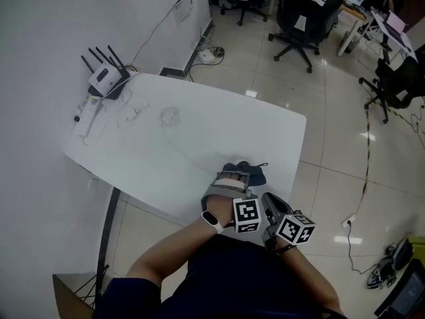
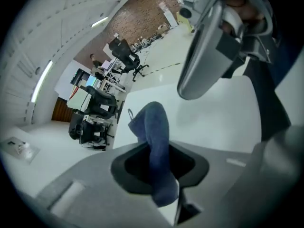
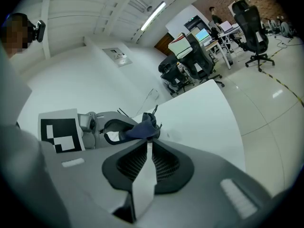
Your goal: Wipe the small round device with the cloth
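A dark blue cloth hangs bunched at the near right part of the white table. My left gripper is shut on it. In the left gripper view the cloth runs up out of the jaws of that gripper, its loop tag free. My right gripper sits just right of the left one, pointing toward the cloth. In its own view this gripper is shut with only a thin slit between the pads, the cloth just past its tips. I cannot make out the small round device.
A router with black antennas stands at the table's far left corner, beside a white power strip and loose cables. The table's right edge lies close to both grippers. Office chairs stand on the floor beyond.
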Demonstrator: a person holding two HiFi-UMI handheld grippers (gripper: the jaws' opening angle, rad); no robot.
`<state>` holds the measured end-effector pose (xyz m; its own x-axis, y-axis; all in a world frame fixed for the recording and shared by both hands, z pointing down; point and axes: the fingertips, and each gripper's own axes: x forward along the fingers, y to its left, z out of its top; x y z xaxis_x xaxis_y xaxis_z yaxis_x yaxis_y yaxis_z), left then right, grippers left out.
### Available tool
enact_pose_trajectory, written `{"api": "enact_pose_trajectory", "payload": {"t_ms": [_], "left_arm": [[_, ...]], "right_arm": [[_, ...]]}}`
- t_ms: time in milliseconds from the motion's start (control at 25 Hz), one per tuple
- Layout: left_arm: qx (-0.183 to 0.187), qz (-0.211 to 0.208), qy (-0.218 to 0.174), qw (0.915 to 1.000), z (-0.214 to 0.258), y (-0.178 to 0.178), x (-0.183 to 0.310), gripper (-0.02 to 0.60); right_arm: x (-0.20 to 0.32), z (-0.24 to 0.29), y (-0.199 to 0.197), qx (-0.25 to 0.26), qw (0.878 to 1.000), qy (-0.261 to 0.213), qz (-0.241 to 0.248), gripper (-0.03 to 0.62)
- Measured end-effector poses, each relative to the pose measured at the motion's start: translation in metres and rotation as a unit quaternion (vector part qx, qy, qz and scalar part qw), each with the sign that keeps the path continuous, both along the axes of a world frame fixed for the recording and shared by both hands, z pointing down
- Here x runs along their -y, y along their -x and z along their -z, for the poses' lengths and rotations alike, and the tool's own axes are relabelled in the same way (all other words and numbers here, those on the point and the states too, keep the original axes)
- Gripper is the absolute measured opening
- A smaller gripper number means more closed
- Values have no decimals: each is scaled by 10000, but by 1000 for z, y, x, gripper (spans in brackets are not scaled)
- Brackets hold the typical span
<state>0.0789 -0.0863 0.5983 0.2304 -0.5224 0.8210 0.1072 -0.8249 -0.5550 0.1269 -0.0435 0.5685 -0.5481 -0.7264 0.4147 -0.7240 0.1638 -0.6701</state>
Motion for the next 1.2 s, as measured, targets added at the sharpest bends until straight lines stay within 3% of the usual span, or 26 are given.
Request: {"api": "enact_pose_trajectory", "payload": {"t_ms": [200,360,440,520,600,680,760,840,960,1000,1040,1080,1120,1160,1200], "left_arm": [[-335,267,288,9987,-10,0,-13,83],[-460,170,312,9983,-21,3,-20,83],[-649,208,517,9963,-24,3,-26,83],[-993,403,899,9902,-24,5,-34,83],[-1457,713,1442,9762,-23,11,-43,83],[-1999,1117,2191,9485,-23,16,-55,83],[-2516,1614,3087,9030,-25,23,-68,83],[-2906,2154,3989,8427,-24,32,-80,84],[-3268,2727,5137,7449,-27,46,-95,84],[-3351,2866,5383,7182,-32,51,-96,84],[-3395,3020,5525,6988,-38,58,-95,84],[-3393,3189,5568,6878,-46,67,-91,84],[-3349,3360,5529,6850,-54,77,-87,84],[-3274,3522,5419,6893,-63,89,-81,84],[-3180,3669,5231,7004,-70,101,-74,86]], "right_arm": [[-2,4,-6,-23,9999,-50,-142,38],[-4,3,-6,-58,9998,0,-216,37],[-6,2,-4,-74,9997,25,-226,37],[-7,2,-1,-85,9996,26,-251,37],[-8,1,0,-90,9994,29,-318,37],[-9,-1,0,-96,9991,68,-419,37],[-11,-4,-1,-87,9985,131,-518,37],[-12,-7,-1,-66,9978,207,-620,37],[-14,-14,5,-27,9967,318,-749,37],[-14,-16,7,-30,9964,354,-776,37],[-15,-18,9,-39,9961,390,-794,37],[-15,-19,11,-48,9959,424,-803,37],[-16,-20,14,-55,9957,452,-806,37],[-16,-21,16,-62,9956,470,-805,37],[-16,-21,18,-72,9956,481,-803,37]]}}
